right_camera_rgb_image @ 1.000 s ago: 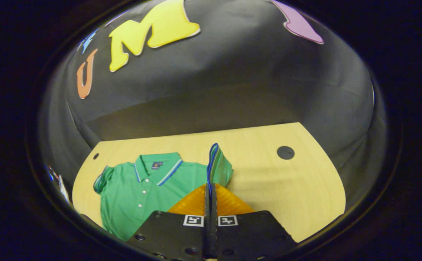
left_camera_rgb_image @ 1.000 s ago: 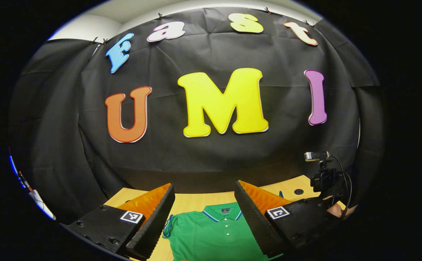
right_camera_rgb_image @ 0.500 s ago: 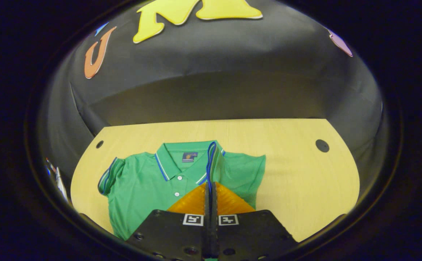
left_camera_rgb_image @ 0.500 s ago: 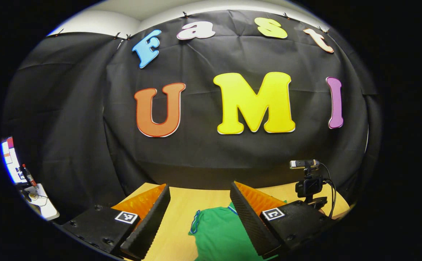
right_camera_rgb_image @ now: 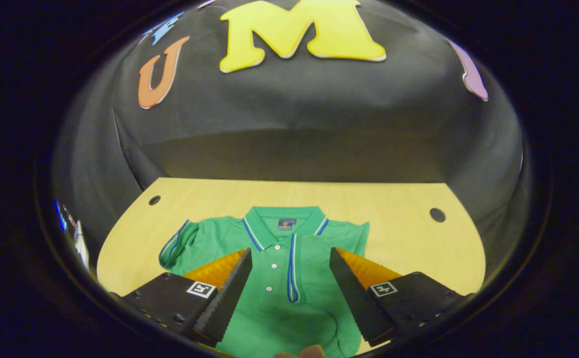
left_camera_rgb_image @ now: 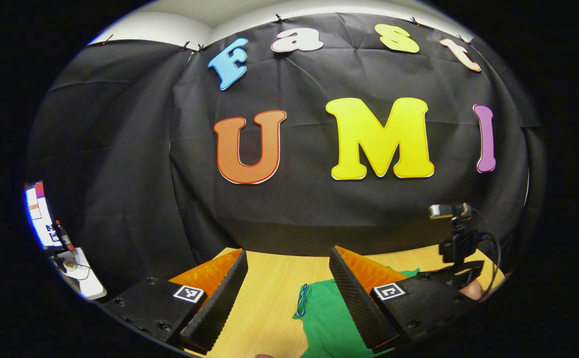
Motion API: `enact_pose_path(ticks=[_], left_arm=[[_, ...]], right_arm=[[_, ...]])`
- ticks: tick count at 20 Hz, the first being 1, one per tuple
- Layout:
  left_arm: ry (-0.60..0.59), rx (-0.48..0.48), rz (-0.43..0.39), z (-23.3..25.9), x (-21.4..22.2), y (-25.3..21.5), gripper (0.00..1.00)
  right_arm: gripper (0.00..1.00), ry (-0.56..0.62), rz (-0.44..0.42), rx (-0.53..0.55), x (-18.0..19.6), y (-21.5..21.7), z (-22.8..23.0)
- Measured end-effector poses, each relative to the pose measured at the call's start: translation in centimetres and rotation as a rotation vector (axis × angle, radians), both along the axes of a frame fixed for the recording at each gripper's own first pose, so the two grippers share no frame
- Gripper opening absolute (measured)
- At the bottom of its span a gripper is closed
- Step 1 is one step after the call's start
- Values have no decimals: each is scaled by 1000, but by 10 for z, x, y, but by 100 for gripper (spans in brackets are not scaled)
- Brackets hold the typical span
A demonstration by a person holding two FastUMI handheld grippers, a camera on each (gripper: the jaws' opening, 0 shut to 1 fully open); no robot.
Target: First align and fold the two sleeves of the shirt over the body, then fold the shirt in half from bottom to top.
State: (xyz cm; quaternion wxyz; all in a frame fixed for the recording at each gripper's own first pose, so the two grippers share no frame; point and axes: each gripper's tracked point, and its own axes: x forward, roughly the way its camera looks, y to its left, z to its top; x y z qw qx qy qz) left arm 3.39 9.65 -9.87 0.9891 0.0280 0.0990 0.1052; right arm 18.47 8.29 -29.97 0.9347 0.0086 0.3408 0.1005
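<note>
Shirt (right_camera_rgb_image: 289, 278) flat, R sleeve (right_camera_rgb_image: 314, 263) folded

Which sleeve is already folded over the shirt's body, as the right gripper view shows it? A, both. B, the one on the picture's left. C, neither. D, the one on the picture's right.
D: the right-side sleeve lies flat over the shirt beside the buttons, while the left-side sleeve sticks out onto the table.

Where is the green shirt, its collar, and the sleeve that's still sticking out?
green shirt (right_camera_rgb_image: 314, 298): right gripper view, on the chest below the buttons.
collar (right_camera_rgb_image: 269, 219): right gripper view, on the collar band beside the neck label.
unfolded sleeve (right_camera_rgb_image: 177, 246): right gripper view, on the striped cuff end resting on the table.
</note>
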Motion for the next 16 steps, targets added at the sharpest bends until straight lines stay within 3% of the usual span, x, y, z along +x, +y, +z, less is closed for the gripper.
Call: enact_pose_path(ticks=[1,9,16], left_arm=[[5,-9,-18,-6,5,1,100],[85,-62,-161,-83,43,-1,100],[201,-119,-195,-166,84,-2,100]], right_arm=[[96,-37,-4,-3,-6,-4,20],[96,-259,-34,-55,-75,-39,141],[96,-293,-99,-63,-118,-60,167]])
